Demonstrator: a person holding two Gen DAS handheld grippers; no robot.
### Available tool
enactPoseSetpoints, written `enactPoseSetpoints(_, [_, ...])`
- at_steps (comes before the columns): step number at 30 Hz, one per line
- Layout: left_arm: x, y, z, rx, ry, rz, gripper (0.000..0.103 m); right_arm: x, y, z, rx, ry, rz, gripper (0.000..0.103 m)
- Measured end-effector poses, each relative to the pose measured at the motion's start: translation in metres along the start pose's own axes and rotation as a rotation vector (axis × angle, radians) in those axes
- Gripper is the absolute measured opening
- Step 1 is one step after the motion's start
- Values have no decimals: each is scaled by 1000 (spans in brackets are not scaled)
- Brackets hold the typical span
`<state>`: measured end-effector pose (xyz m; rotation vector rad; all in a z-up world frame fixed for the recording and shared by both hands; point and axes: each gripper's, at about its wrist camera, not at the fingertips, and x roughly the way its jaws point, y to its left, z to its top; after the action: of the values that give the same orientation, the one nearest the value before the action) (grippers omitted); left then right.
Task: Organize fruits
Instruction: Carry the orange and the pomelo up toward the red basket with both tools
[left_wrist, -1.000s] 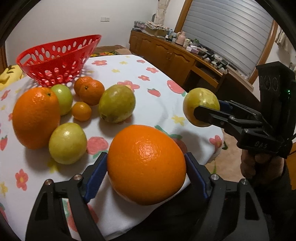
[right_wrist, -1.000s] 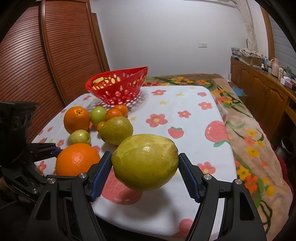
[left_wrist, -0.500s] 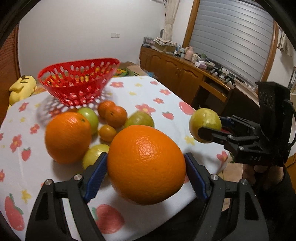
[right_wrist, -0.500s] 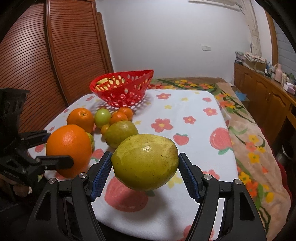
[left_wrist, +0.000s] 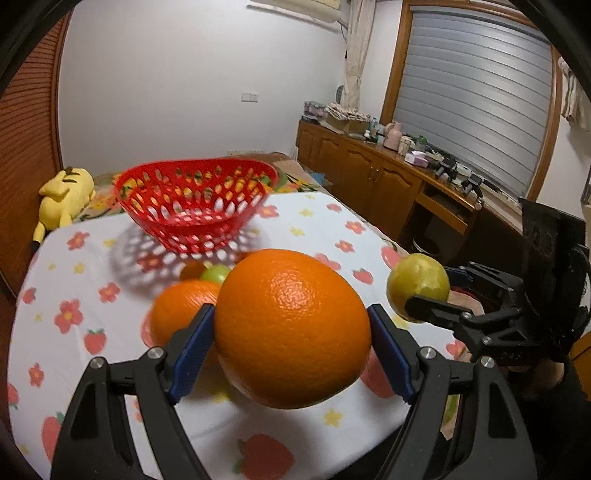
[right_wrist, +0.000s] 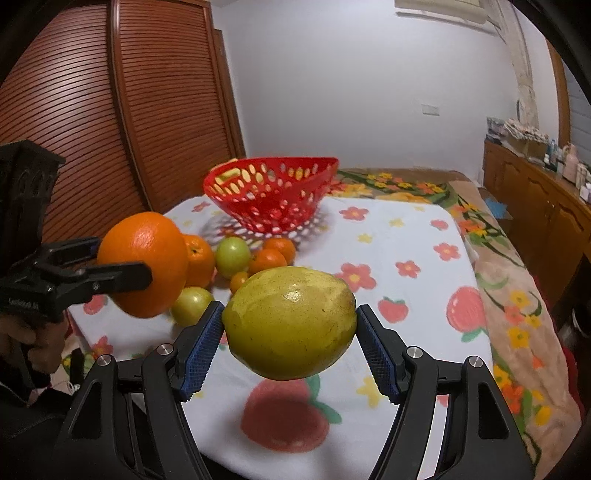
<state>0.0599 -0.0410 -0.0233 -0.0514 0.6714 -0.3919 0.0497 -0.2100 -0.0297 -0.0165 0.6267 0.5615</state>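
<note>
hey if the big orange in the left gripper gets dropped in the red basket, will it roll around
Probably: the big orange is round and smooth. The red basket has sloping walls, so the fruit would likely settle at the bottom. It looks firm, held by the left gripper without denting.

Dim indoor light, soft shadows, fisheye-bent edges, slight motion blur

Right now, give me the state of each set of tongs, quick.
Left tongs: shut on the orange, held off the table.
Right tongs: shut on the pear, held off the table.
</note>
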Motion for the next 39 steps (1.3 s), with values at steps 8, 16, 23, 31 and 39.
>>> enactPoseSetpoints(8, [-10,19,21,0,-53,52,81,0,6,23,-31,-32,15,74])
enactPoseSetpoints(16, [-19,35,38,4,-87,89,81,0,7,41,-43,-47,23,74])
enactPoseSetpoints(23, [-23,45,49,-2,-109,111,81,-2,12,56,-67,-62,27,74])
enactPoseSetpoints(31, [-24,53,61,-4,-126,127,81,2,13,71,-75,-70,40,74])
enactPoseSetpoints(39, [-7,65,74,7,-110,142,81,19,10,88,-94,-60,51,74])
